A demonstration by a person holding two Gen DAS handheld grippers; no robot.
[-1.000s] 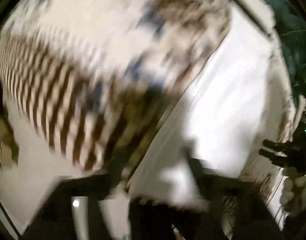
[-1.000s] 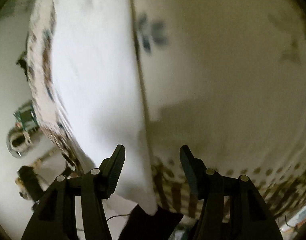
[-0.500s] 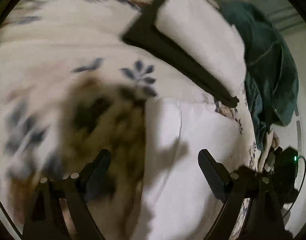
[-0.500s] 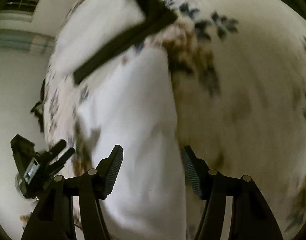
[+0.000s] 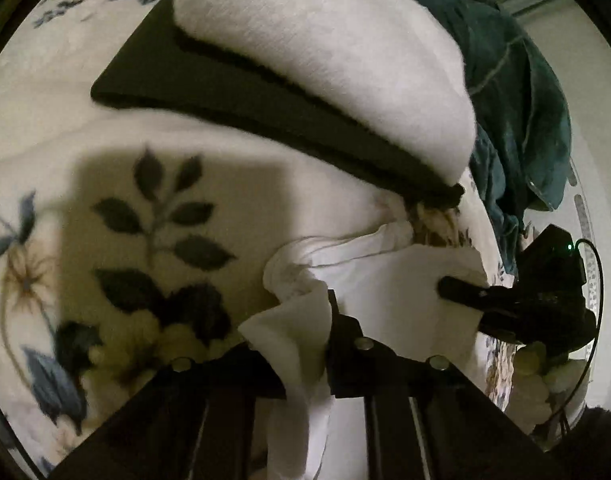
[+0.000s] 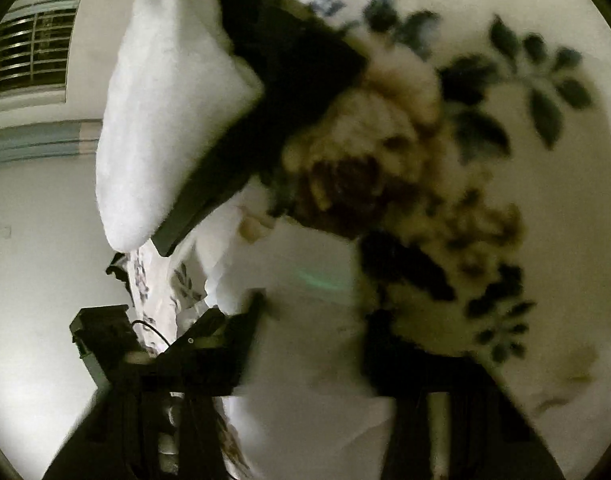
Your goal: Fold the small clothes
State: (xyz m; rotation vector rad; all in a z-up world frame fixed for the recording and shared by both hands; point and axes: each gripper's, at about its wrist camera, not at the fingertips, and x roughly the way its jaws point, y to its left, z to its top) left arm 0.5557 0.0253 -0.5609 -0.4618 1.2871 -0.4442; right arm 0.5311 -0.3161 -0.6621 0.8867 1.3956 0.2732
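A small white garment [image 5: 385, 288] lies on a floral blanket [image 5: 105, 160]. My left gripper [image 5: 305, 320] is at its near left edge, jaws closing, and a bunched fold of the white cloth is pinched between the fingers. In the same view my right gripper [image 5: 457, 286] touches the garment's right edge. In the blurred right wrist view the right gripper [image 6: 313, 320] has its jaws closing but still apart, and the white garment [image 6: 305, 360] spreads between and under them. The left gripper's dark body [image 6: 101, 332] shows at the lower left.
Beyond the garment a fluffy white folded cloth [image 5: 325, 40] rests on a black folded cloth [image 5: 245, 96]. A teal garment [image 5: 517, 80] is heaped at the far right. The blanket's edge drops off at the right. A window [image 6: 29, 52] and pale wall are to the left.
Both grippers swept across the blanket to the white garment. The left jaws went from wide open to pinched on its edge. The black and white stack now looks closer.
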